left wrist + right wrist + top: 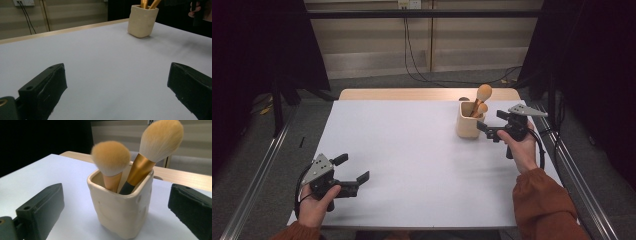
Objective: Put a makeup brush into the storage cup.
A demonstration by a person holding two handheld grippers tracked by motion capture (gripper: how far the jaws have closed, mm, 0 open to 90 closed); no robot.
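Note:
A cream ceramic cup stands upright at the far right of the white table. It holds two makeup brushes with tan bristles: a large one on a gold handle and a shorter, rounder one. My right gripper is just right of the cup, open, its jaws pointing at it; in the right gripper view the cup sits ahead between the spread jaws, untouched. My left gripper rests open over the near left of the table with nothing between its jaws. The cup is far ahead of it.
A strip of wooden tabletop shows beyond the white sheet's far edge. Metal rails run along both sides of the table. Dark curtains flank the scene, and black cables hang down the back wall.

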